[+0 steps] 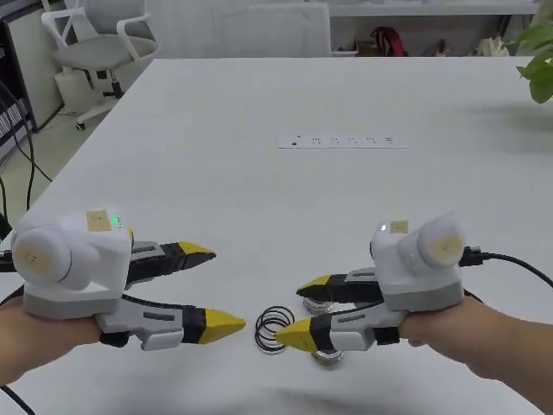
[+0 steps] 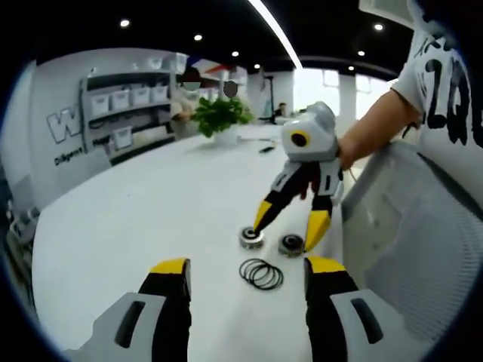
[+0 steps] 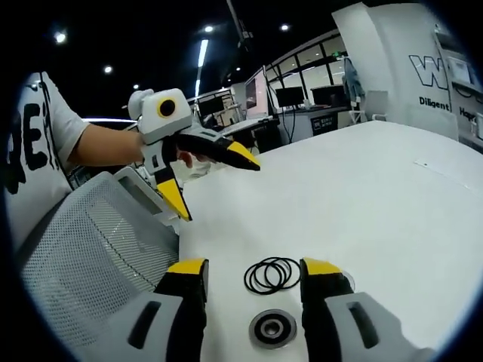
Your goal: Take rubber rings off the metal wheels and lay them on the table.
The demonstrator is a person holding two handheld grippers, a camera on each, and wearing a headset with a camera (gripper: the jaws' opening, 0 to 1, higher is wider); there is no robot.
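Note:
A small pile of thin black rubber rings lies on the white table near its front edge. Two metal wheels sit just beyond the rings in the left gripper view. One wheel lies flat between my right gripper's jaws; in the head view a wheel peeks out under that gripper. My right gripper is open, its yellow tips either side of the rings. My left gripper is open and holds nothing, a short way left of the rings.
A white power strip is set in the middle of the table. A green plant stands at the far right edge, an office chair beyond the far left corner. A mesh chair back is close behind the front edge.

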